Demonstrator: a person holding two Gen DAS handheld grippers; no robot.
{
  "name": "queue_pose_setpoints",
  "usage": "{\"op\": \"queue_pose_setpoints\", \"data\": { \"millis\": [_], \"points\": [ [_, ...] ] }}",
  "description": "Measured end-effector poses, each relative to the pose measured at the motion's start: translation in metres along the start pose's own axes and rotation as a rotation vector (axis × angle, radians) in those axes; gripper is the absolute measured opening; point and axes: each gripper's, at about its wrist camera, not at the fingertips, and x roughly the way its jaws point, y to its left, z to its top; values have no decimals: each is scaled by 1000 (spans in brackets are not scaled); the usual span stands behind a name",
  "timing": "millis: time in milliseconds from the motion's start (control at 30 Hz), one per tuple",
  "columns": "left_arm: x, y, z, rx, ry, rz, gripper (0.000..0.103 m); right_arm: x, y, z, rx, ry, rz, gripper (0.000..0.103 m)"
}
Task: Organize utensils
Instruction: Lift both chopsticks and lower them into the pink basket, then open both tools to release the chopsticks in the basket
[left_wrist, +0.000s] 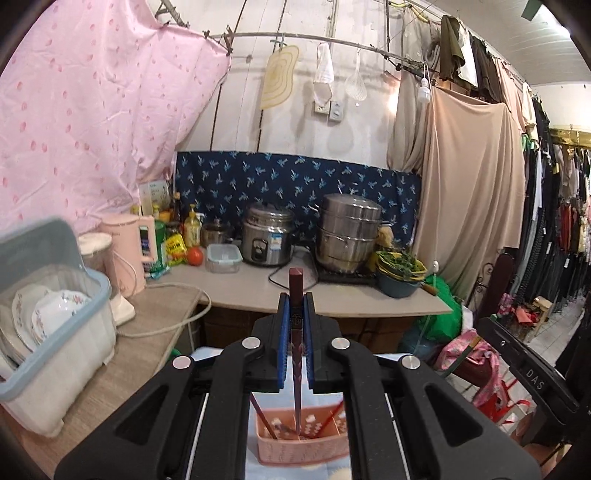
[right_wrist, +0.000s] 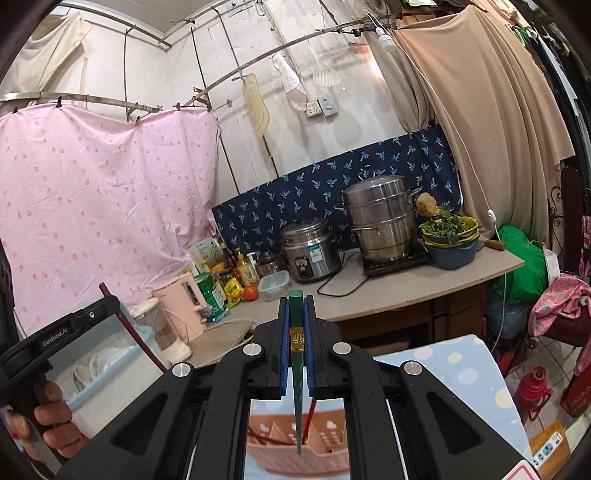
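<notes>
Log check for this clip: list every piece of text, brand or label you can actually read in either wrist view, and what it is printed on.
"DAS": on the other black tongs body, left wrist view.
"GenRoboLAI", roughly: on the left tongs body, right wrist view; last letters uncertain.
Gold emblem on the green chopstick: not legible.
Rice cooker sticker: too small.
Yellow packet and bottle labels: blurred.

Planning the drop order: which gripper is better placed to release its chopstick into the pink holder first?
Left. The left gripper holds the dark red chopstick with its tip already inside the pink holder; the right gripper's green chopstick seems to hang above.
</notes>
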Motion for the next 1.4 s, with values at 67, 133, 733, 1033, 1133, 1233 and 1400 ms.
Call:
{"op": "queue_pose_setpoints", "data": {
  "millis": [67,133,733,1033,1133,1233,1400],
  "points": [
    [8,-2,4,17,-10,16,7,10,3,3,0,-1,3,7],
    [16,-3,4,32,-8,29,7,21,5,3,-1,5,6,7],
    [81,20,-60,13,164,45,7,101,0,-65,-34,190,-32,7],
    [87,25,-72,1,189,56,14,105,-1,-75,-57,201,-67,21],
    [83,25,-73,5,169,70,28,99,-1,-73,-54,185,-69,30],
    [79,25,-71,5,166,71,29,94,-1,-72,-60,182,-69,31],
    [73,26,-72,9,167,77,31,82,-2,-73,-60,181,-68,31]
  ]
}}
